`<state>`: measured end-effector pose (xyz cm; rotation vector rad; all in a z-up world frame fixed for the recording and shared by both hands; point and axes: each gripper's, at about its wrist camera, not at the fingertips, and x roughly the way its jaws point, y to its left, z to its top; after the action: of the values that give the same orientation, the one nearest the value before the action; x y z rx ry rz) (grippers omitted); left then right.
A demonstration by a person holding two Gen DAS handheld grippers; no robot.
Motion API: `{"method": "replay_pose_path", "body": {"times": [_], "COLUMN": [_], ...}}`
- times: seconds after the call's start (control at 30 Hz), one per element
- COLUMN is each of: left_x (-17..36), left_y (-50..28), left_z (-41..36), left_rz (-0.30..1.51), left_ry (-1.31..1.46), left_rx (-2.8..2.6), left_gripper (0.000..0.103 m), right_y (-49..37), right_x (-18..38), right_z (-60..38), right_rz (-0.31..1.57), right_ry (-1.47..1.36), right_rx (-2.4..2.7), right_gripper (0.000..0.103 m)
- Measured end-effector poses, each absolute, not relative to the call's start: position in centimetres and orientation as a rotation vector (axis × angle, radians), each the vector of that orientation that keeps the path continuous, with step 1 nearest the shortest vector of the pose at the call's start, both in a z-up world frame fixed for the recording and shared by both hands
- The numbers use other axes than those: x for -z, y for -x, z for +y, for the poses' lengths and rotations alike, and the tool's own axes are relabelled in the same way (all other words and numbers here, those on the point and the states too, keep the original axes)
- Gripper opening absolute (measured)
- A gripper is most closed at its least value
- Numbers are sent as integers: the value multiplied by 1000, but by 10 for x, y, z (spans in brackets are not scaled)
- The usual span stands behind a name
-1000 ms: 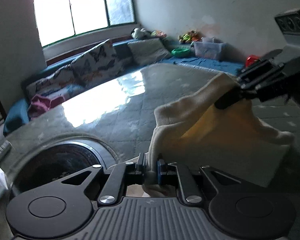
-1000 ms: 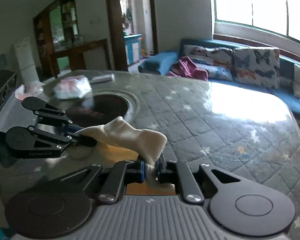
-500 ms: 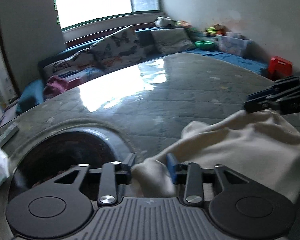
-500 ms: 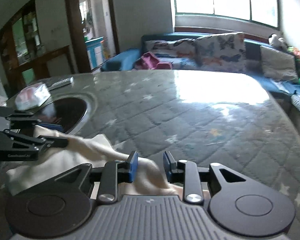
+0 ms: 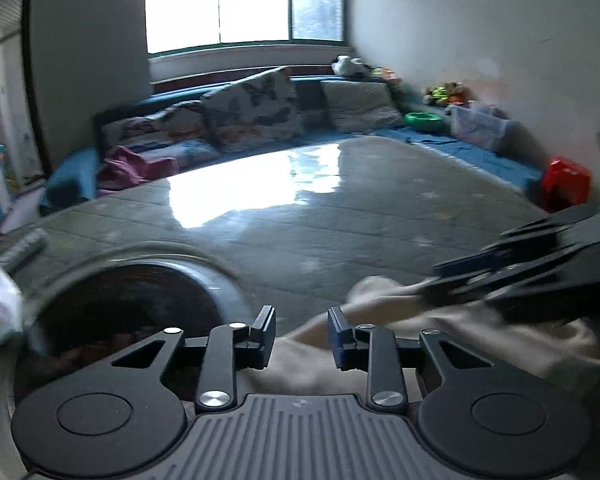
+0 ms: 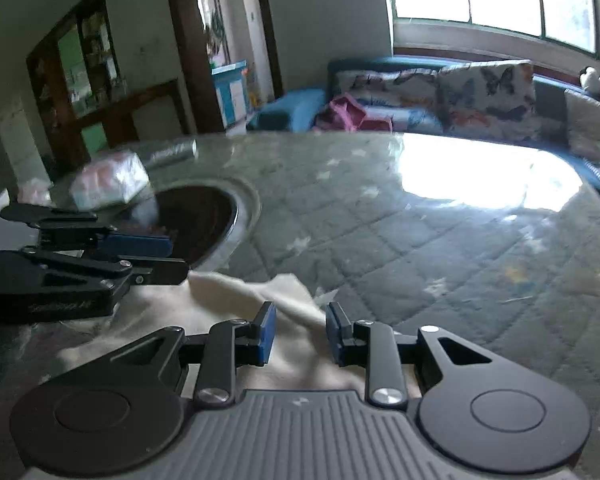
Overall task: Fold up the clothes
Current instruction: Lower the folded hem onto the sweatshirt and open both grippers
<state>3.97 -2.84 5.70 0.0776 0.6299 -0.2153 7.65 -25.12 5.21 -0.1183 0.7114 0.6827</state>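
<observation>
Quilted grey-green table covering [image 6: 440, 240], glossy under window glare, filled both views. A cream, fleecy garment [image 6: 228, 300] was seen lying rumpled on it at lower centre. The left gripper [image 5: 302, 332] and right gripper [image 6: 300, 332] were held over it, fingers apart, nothing clamped. Whether a fold had been laid could not be told; a fresh edge would need pinching. A dark round recess [image 6: 196, 220] was seen at left.

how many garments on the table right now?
1. A single cream garment lies crumpled at the near edge of the table, beneath both grippers, whose jaws stand open. Anything below the camera housings is hidden.
</observation>
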Motion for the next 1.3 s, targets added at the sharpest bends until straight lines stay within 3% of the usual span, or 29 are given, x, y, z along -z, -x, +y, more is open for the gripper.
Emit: {"method": "replay_pose_path", "body": {"times": [0.17, 0.47, 0.87, 1.17, 1.3], "left_x": [-53, -44, -45, -44, -41], "left_y": [-47, -59, -44, -12, -10], "left_z": [-44, -61, -67, -80, -81], "left_rz": [646, 674, 658, 629, 635], "left_ry": [-62, -47, -46, -68, -68], "left_rx": [256, 295, 263, 282, 279], "left_gripper": [31, 31, 32, 32, 32], "right_y": [-79, -53, -32, -40, -36], "right_x": [-45, -74, -53, -34, -34], "right_z": [-245, -323, -356, -356, -353], "right_rz": [722, 660, 712, 719, 686], "right_ry": [148, 99, 13, -57, -36], "right_rx": [-677, -523, -491, -468, -436], "right_gripper": [26, 26, 25, 16, 4]}}
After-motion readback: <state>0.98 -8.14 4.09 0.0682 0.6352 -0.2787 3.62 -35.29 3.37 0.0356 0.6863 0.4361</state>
